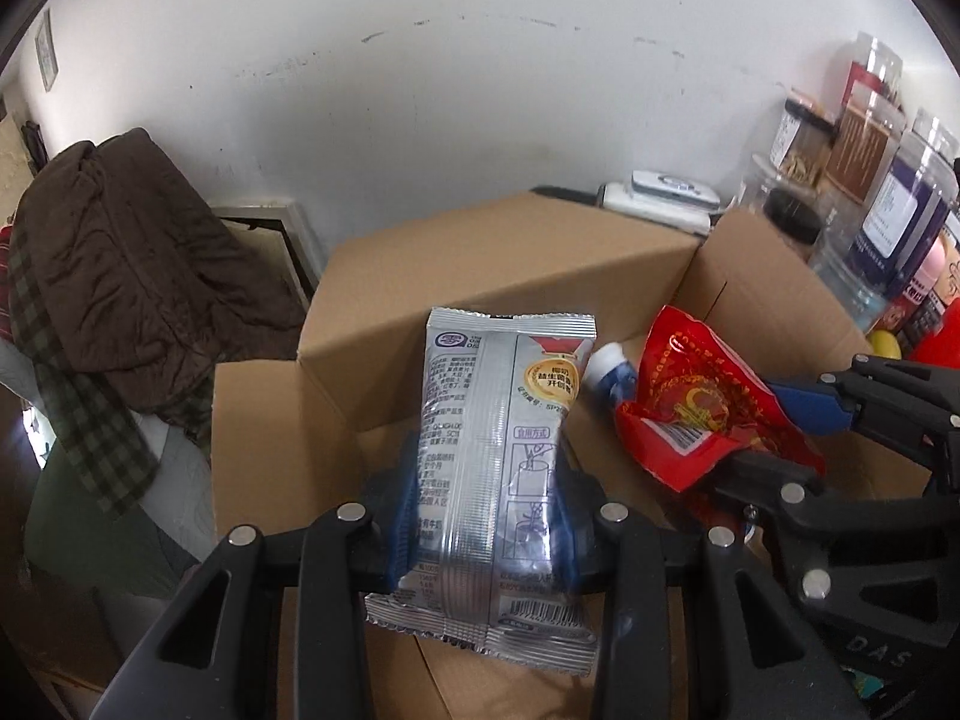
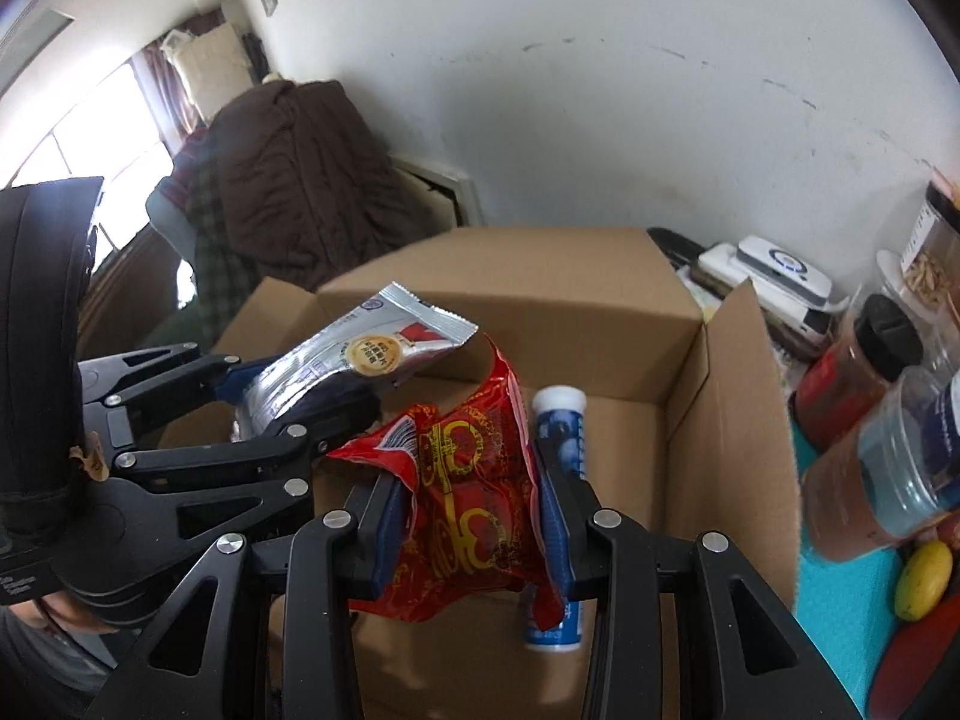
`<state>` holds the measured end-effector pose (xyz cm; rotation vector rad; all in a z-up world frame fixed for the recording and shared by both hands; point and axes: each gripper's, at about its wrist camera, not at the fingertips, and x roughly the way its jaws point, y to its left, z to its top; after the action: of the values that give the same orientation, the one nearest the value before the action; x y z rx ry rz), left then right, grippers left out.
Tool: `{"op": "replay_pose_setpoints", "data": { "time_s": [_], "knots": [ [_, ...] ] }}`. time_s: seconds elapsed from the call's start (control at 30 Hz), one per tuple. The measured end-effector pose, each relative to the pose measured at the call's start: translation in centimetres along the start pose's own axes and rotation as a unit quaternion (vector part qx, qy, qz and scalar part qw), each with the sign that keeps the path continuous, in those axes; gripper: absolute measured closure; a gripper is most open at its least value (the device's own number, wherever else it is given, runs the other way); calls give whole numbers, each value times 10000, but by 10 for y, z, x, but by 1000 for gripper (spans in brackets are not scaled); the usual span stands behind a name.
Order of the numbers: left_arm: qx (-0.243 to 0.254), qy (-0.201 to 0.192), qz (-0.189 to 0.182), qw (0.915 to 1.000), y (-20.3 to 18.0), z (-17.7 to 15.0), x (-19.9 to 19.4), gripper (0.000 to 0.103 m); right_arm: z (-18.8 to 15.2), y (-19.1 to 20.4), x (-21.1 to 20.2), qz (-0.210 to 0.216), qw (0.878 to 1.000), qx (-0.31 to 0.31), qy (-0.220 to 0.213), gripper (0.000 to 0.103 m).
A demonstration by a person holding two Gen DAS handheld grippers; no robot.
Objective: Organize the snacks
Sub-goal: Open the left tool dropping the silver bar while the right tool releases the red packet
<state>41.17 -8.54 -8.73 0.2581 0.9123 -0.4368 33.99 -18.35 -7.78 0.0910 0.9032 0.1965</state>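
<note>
Left claw (image 1: 486, 516) grips silver packet (image 1: 498, 432) | right claw (image 2: 474, 516) grips red packet (image 2: 468, 480) | box (image 2: 732, 396): blue tube (image 2: 558, 426)

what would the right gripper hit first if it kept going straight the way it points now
Probably the bare floor of the open cardboard box, with the red snack packet in its jaws touching down before the right gripper itself. Depth is hard to judge here.

Black tool (image 1: 486, 516), blue pads (image 1: 403, 516)

Tube (image 2: 558, 468) in carton (image 2: 729, 420) — jars (image 2: 864, 420) right of carton.
</note>
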Motion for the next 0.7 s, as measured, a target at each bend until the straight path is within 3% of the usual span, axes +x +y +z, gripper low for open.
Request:
{"op": "replay_pose_setpoints", "data": {
  "time_s": [0.17, 0.47, 0.7],
  "knots": [
    [76, 172, 134, 9997, -4, -3, 6, 66, 0, -6, 10, -23, 9998, 129, 169, 62],
    [-182, 527, 85, 9984, 5, -6, 18, 65, -2, -10, 14, -267, 9985, 273, 402, 43],
    [-158, 474, 313, 9983, 2, -4, 13, 58, -1, -6, 7, -570, 9978, 96, 330, 35]
  ]
}}
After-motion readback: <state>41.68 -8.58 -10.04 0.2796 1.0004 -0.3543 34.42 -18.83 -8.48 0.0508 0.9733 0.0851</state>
